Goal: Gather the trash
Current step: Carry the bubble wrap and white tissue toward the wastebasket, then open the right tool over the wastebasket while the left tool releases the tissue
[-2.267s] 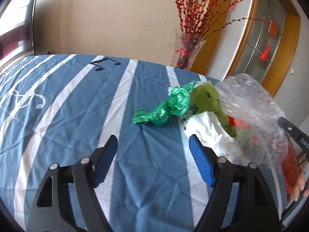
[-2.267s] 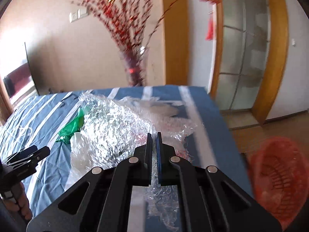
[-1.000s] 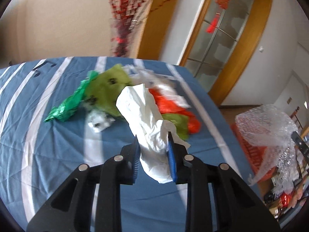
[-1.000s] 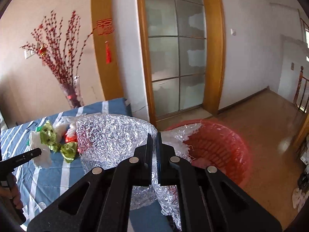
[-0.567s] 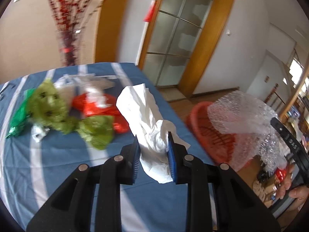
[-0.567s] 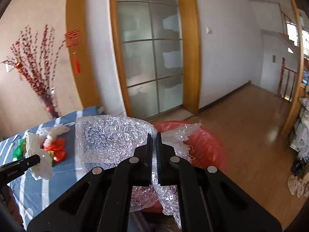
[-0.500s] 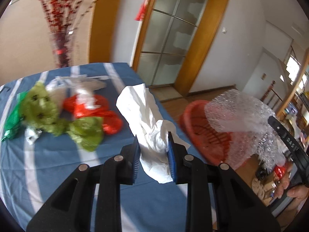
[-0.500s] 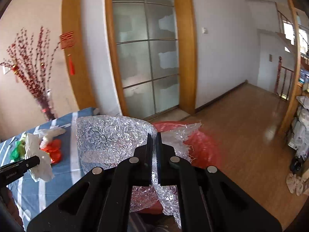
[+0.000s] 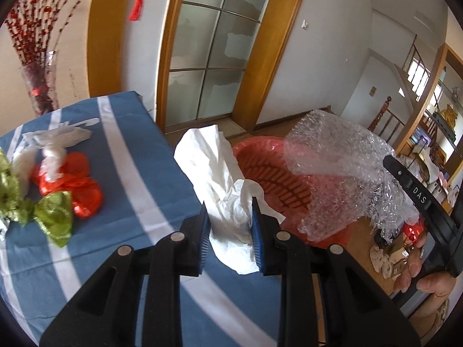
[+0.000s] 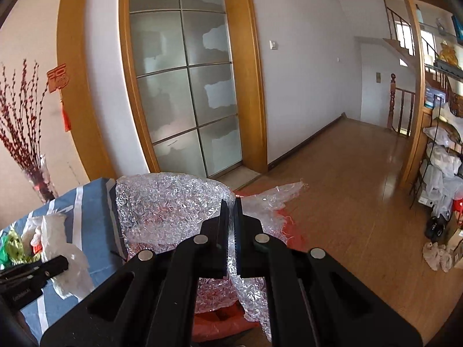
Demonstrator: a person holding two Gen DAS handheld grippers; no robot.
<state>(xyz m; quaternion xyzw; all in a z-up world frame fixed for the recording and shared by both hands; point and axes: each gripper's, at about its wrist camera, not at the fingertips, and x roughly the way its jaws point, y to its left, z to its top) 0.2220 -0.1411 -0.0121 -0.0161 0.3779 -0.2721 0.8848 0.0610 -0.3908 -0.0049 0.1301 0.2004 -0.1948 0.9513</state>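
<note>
My left gripper [image 9: 230, 222] is shut on a crumpled white plastic bag [image 9: 214, 170], held over the right edge of the blue striped table [image 9: 124, 150]. Just beyond that edge, on the floor, stands a red mesh basket [image 9: 269, 170]. My right gripper [image 10: 230, 219] is shut on a sheet of clear bubble wrap [image 10: 173, 202], which hangs over the basket [image 10: 220, 324]. The same bubble wrap [image 9: 338, 173] shows at the right of the left wrist view. Red wrappers [image 9: 72, 182], green wrappers [image 9: 55, 217] and a clear bag [image 9: 55, 141] lie on the table.
A glass vase [image 9: 40, 89] of red branches stands at the table's far corner. A frosted glass door [image 10: 185, 92] in a wooden frame is behind the basket. Wooden floor [image 10: 361, 188] runs right to a shelf rack [image 10: 439, 170] with bags.
Both grippers have swung right, away from the trash pile. The white bag now hangs at the table edge by the basket, and the bubble wrap has come over the basket.
</note>
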